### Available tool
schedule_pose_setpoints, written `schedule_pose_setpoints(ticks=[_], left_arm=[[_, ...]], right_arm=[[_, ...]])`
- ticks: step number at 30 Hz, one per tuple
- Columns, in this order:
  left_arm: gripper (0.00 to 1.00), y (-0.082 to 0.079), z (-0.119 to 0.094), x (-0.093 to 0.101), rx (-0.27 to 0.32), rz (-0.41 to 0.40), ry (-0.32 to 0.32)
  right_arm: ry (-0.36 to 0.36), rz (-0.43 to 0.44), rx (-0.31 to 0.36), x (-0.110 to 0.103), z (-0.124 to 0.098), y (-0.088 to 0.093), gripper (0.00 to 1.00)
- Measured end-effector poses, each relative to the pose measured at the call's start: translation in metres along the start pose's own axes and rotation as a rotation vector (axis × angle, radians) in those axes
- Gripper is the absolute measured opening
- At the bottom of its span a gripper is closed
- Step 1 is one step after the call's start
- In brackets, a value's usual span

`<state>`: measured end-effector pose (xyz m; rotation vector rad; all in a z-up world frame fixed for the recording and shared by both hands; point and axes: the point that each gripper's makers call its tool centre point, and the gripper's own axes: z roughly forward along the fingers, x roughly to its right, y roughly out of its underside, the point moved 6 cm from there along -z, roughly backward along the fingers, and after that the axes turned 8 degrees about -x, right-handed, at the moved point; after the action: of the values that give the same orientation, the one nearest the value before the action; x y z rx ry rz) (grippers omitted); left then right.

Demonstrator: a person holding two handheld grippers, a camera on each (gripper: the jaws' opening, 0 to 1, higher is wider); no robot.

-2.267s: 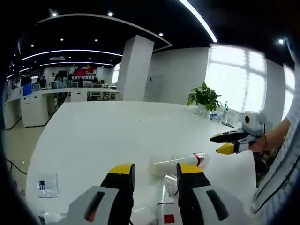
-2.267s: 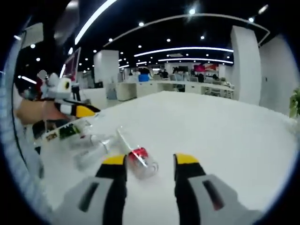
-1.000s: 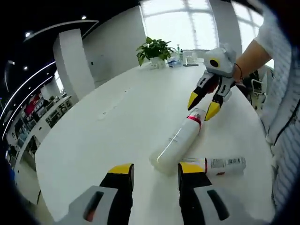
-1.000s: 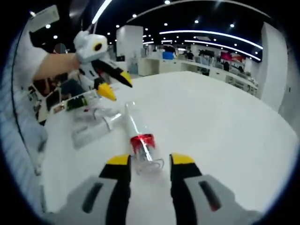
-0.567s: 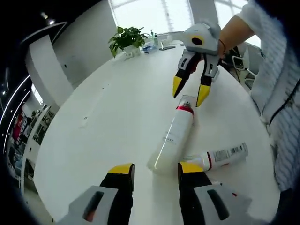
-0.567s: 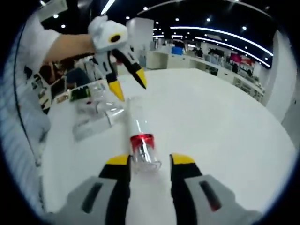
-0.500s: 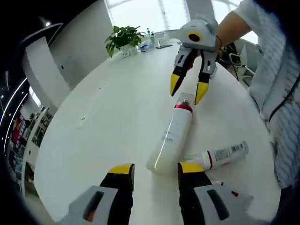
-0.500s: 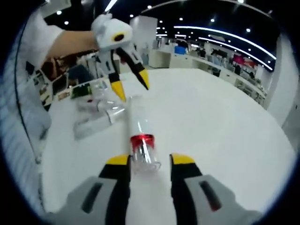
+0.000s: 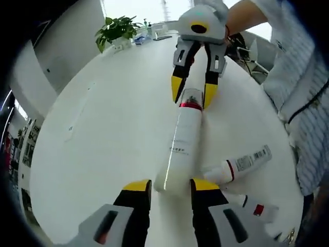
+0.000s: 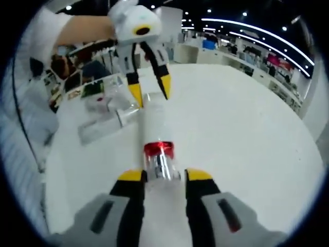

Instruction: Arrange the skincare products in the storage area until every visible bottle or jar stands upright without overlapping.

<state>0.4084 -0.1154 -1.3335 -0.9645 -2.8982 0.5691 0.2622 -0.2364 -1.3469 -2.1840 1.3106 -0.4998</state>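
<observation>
A tall white cylindrical bottle with a red band under a clear cap lies on its side on the round white table, and I have one gripper at each end of it. My left gripper, seen in its own view, has its yellow-tipped jaws parted on either side of the bottle's flat base; whether they press on it I cannot tell. My right gripper sits at the other end, jaws apart with the clear cap between the tips, and contact there is also unclear.

In the left gripper view the right gripper points down at the capped end, its tips straddling the cap. In the right gripper view the left gripper reaches over the bottle's far end.

Beside the bottle lies a smaller white tube with a barcode label, also on its side. Near it is another white container with a red mark. A potted green plant stands at the table's far edge.
</observation>
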Motion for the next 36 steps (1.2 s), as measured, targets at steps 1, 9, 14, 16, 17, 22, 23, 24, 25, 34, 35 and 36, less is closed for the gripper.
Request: schedule_pose_setpoints(ticks=[1, 9, 14, 16, 17, 22, 23, 24, 25, 34, 35, 36], left_arm=[[0.3, 0.0, 0.002, 0.001, -0.008, 0.006, 0.007], [0.3, -0.001, 0.008, 0.0, -0.041, 0.023, 0.027], [0.29, -0.001, 0.009, -0.001, -0.053, 0.033, 0.029], [0.29, -0.001, 0.01, 0.0, -0.053, 0.012, 0.029], [0.29, -0.001, 0.011, 0.0, -0.052, 0.002, 0.031], [0.29, 0.0, 0.014, -0.001, -0.041, -0.03, 0.05], [0.29, 0.0, 0.014, -0.001, -0.041, -0.041, 0.057], [0.29, 0.0, 0.014, -0.001, -0.04, -0.046, 0.061], [0.29, 0.0, 0.014, -0.001, -0.038, -0.048, 0.065], [0.29, 0.002, 0.015, -0.001, -0.012, -0.086, 0.084], [0.29, 0.002, 0.015, -0.001, 0.001, -0.1, 0.086], [0.29, 0.003, 0.015, -0.001, 0.009, -0.105, 0.086]], right_arm=[[0.002, 0.002, -0.004, 0.001, 0.001, 0.001, 0.27], [-0.006, 0.029, 0.01, 0.008, 0.002, 0.003, 0.28], [-0.023, 0.035, 0.002, 0.008, 0.009, 0.004, 0.28], [-0.023, 0.044, 0.005, 0.01, 0.008, 0.003, 0.29], [-0.024, 0.05, 0.007, 0.011, 0.009, 0.003, 0.29], [-0.015, 0.057, -0.009, 0.013, 0.01, 0.001, 0.29], [-0.015, 0.057, -0.009, 0.013, 0.01, 0.001, 0.29], [-0.01, 0.06, -0.006, 0.014, 0.01, 0.001, 0.29], [-0.011, 0.063, 0.003, 0.015, 0.01, 0.0, 0.3], [0.007, 0.085, -0.021, 0.018, 0.012, -0.002, 0.3], [0.01, 0.094, -0.032, 0.017, 0.011, -0.003, 0.3], [0.012, 0.101, -0.032, 0.017, 0.01, -0.005, 0.3]])
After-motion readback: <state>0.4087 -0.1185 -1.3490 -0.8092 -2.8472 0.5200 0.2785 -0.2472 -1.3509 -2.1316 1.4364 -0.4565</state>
